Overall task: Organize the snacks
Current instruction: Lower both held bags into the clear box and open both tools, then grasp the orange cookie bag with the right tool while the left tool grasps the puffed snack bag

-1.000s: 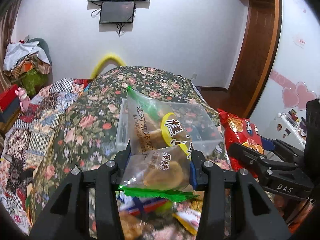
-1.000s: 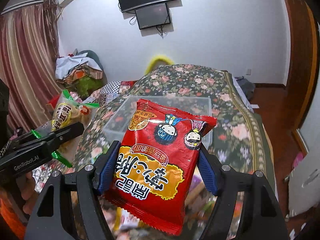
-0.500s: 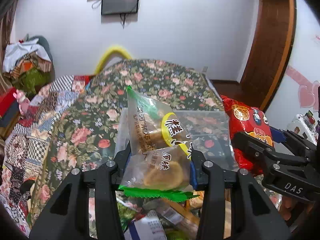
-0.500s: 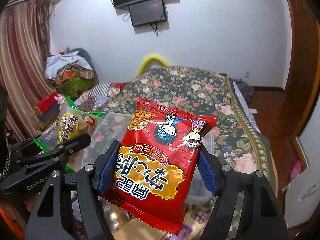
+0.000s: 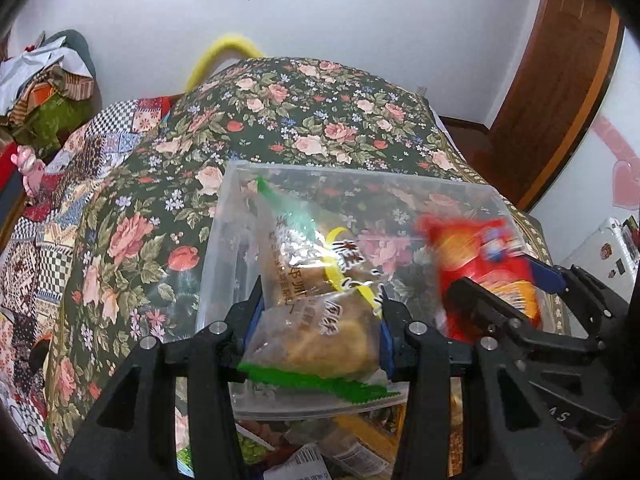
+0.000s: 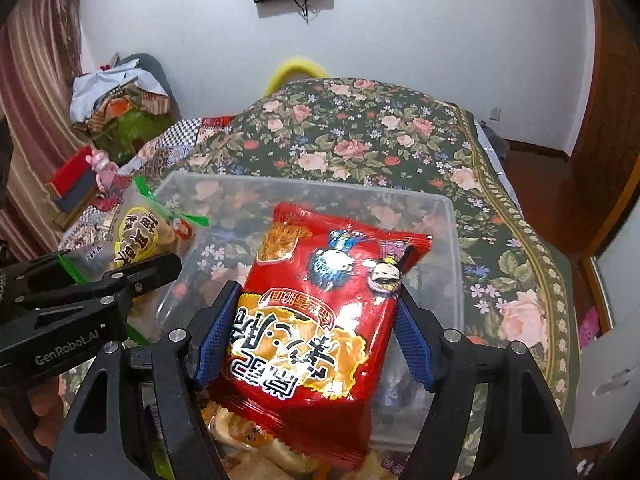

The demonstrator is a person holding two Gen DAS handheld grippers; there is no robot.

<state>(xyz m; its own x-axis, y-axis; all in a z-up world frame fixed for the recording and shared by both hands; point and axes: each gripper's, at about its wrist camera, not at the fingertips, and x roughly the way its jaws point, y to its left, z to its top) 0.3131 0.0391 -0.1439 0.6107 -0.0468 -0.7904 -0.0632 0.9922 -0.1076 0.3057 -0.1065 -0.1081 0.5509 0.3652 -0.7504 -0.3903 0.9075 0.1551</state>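
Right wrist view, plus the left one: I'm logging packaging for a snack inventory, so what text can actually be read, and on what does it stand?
"GenRobot.AI": on the left gripper body, right wrist view.
"AS": end of a partly hidden mark on the right gripper body, left wrist view.
Red snack bag: large Chinese characters, upside down, not reliably readable.
Clear cake bag: Chinese print, blurred.
Barcode label: too small.

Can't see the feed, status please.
Left gripper opening, clear cake bag between pads. Right gripper clamps red snack packet. Both over clear bin. Nothing blocking.
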